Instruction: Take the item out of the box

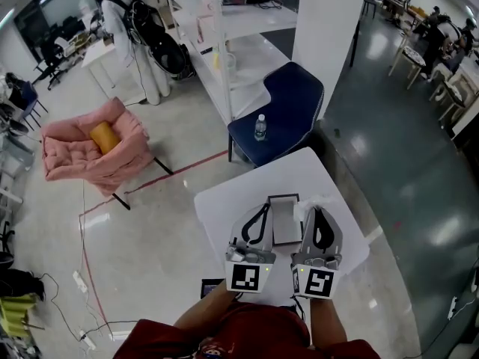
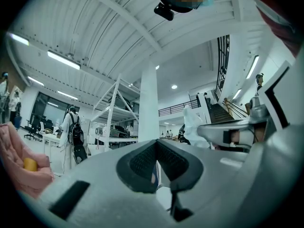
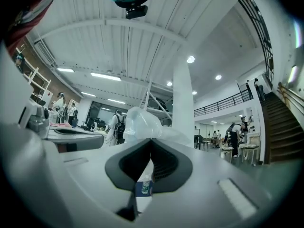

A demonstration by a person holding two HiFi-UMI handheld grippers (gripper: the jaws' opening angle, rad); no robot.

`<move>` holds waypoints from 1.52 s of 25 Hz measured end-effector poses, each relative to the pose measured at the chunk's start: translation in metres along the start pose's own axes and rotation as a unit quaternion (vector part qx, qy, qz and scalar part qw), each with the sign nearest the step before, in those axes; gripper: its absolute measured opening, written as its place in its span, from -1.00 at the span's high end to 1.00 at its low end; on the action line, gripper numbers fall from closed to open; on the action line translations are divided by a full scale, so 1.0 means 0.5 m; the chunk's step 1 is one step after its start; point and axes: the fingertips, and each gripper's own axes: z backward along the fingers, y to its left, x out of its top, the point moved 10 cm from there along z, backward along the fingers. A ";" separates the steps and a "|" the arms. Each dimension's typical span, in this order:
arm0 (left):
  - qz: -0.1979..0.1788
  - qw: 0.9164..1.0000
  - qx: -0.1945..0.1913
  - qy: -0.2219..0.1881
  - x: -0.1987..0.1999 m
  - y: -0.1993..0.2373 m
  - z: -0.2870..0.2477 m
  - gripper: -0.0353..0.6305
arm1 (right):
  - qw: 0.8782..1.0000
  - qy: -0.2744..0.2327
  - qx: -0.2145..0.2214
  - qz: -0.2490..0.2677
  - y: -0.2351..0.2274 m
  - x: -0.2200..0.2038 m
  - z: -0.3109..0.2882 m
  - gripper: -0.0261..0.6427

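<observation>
head view, surface: white surface (image 1: pixel 224 208) close before the person, carrying both grippers, each pointed away from the body.
head view, box: flat box (image 1: pixel 285 221) with dark rim and grey inside, lying between the two grippers and just beside each; long axis running away from the person, parallel to both grippers.
head view, item: not told apart from the grey inside of the box; probably lying flat in it.
head view, left gripper: left gripper (image 1: pixel 266 206) resting just left of the box, tips beside its far half.
head view, right gripper: right gripper (image 1: pixel 317 211) resting just right of the box, tips close to a crumpled clear bag (image 1: pixel 323 199).
head view, nearer hand: neither clearly; box about midway.
left gripper view, jaws: pressed together, pinching nothing, only a thin slit between the pads; box out of sight, off to the right.
right gripper view, jaws: pressed together, empty; bag just past the tips, a water bottle (image 3: pixel 145 188) far beyond, glimpsed through the slit; box out of sight, off to the left.
coming move, judged: jaws to spread first, then a turn inward, rightward for the left gripper and leftward for the right, reaching in along the long axis.
</observation>
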 end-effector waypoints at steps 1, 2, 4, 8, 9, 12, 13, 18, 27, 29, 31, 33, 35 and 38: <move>0.002 1.000 0.001 -0.003 0.002 0.000 0.000 0.88 | 1.000 -0.004 -0.003 -0.002 0.001 0.002 0.000 0.91; 0.003 1.000 0.001 -0.005 0.004 0.000 0.001 0.88 | 1.000 -0.009 -0.006 -0.003 0.003 0.003 0.000 0.91; 0.005 1.000 0.002 -0.009 0.008 0.001 0.003 0.88 | 1.000 -0.015 -0.010 -0.003 0.006 0.004 0.002 0.91; 0.008 1.000 0.002 -0.012 0.015 -0.001 0.006 0.88 | 1.000 -0.022 -0.014 -0.006 0.009 0.003 0.005 0.91; 0.008 1.000 0.003 -0.011 0.016 -0.001 0.005 0.88 | 1.000 -0.022 -0.014 -0.006 0.008 0.001 0.003 0.91; 0.007 1.000 0.004 -0.008 0.013 0.002 0.002 0.88 | 1.000 -0.020 -0.017 -0.007 0.006 -0.004 -0.002 0.91; 0.007 1.000 0.005 -0.008 0.012 0.003 0.002 0.88 | 1.000 -0.019 -0.019 -0.008 0.006 -0.004 -0.004 0.91; 0.014 1.000 0.009 -0.008 0.012 0.004 0.000 0.88 | 0.999 -0.018 -0.027 -0.016 0.008 -0.001 -0.012 0.91; 0.005 1.000 0.005 -0.004 0.012 0.003 0.001 0.88 | 1.000 -0.008 -0.022 -0.009 0.007 -0.008 -0.014 0.91; 0.004 1.000 0.004 -0.004 0.011 0.003 -0.001 0.88 | 1.000 -0.008 -0.022 -0.010 0.006 -0.009 -0.015 0.91; 0.005 1.000 0.004 -0.003 0.012 0.004 -0.002 0.88 | 1.000 -0.005 -0.022 -0.010 0.006 -0.010 -0.016 0.91; 0.005 1.000 0.003 -0.002 0.014 0.005 -0.002 0.88 | 1.000 -0.002 -0.020 -0.007 0.005 -0.012 -0.015 0.91; 0.004 1.000 0.000 -0.001 0.015 0.004 0.001 0.88 | 1.000 0.005 -0.018 -0.002 0.004 -0.016 -0.010 0.91; 0.004 1.000 -0.002 -0.002 0.017 0.003 0.003 0.88 | 1.000 0.008 -0.024 -0.002 0.002 -0.016 -0.004 0.91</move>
